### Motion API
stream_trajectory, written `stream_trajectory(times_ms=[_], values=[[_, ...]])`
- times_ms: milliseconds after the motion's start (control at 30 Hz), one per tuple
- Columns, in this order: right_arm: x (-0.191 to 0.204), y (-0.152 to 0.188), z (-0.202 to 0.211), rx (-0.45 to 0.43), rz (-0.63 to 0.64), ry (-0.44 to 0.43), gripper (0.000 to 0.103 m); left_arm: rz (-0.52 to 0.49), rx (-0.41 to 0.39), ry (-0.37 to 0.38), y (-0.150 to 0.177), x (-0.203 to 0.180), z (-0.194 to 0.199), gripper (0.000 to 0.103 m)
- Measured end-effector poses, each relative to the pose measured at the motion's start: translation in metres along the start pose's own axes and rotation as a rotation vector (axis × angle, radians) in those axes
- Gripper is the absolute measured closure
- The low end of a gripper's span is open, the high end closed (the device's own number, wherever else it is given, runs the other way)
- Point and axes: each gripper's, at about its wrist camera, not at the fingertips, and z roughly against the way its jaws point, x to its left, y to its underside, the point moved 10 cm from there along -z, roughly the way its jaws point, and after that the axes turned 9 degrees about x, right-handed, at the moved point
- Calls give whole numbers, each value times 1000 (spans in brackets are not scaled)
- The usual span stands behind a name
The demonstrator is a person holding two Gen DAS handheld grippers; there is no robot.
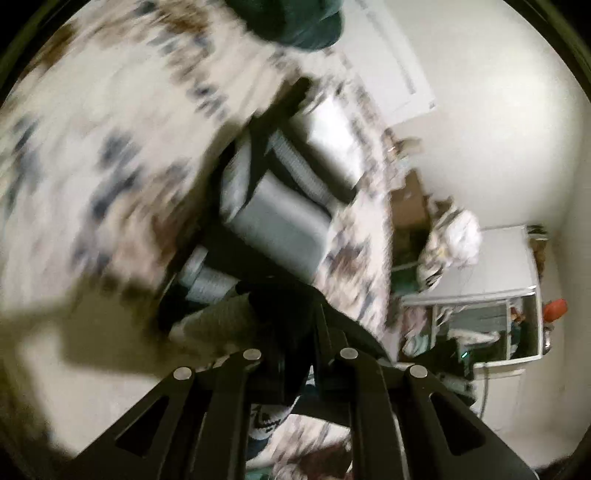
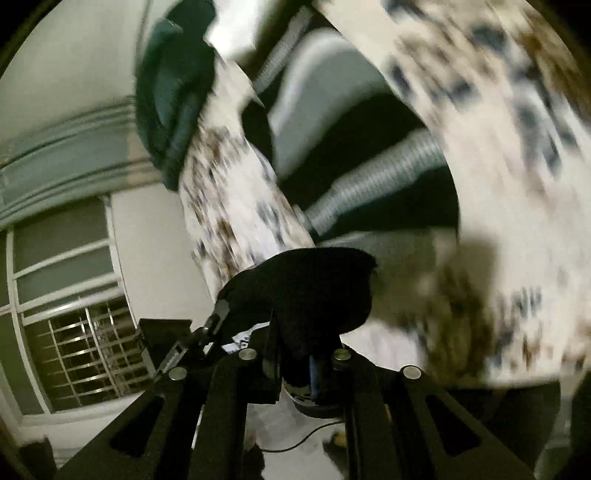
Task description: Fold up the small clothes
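Both views are blurred by motion. A small black garment (image 1: 288, 317) is pinched in my left gripper (image 1: 295, 332), which is shut on it, with a white printed patch hanging below the jaws. The same black cloth (image 2: 306, 295) bunches over my right gripper (image 2: 299, 332), which is shut on it too. Both grippers hold it up in the air over a bed with a white, blue and brown flowered sheet (image 1: 92, 147), also in the right wrist view (image 2: 498, 147). A grey and black striped garment (image 1: 273, 210) lies on the sheet, seen from the right as well (image 2: 362, 177).
A dark green cloth (image 1: 295, 22) lies at the far end of the bed, also in the right wrist view (image 2: 173, 92). A white cabinet with a mirror (image 1: 491, 306) stands by the wall. A barred window (image 2: 74, 314) is at the left.
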Motion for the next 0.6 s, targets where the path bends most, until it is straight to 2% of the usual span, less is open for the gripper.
stream_trajectory(times_ms=[67,200,300,400,467,533,600], values=[[20,-48,8,-62,12,-25,93,-28,-32,4,-46,-13,-15,94],[40,-139,12,-136,-12,-63,92,-4,-26,13,-124,-13,-62,90],[36,-222,12,-174,-100,-117,88,52,-19,2,-168,3,-88,73],[26,-272,9,-196,-178,-142,86,110,-76,32,-202,17,-89,55],[23,-294,11,-205,-199,-157,77,116,-115,37,-215,23,-79,51],[25,-302,15,-214,-182,-158,60,103,-134,23,-215,28,-68,50],[29,-305,26,-227,-146,-163,49,71,-137,-28,-210,34,-62,46]])
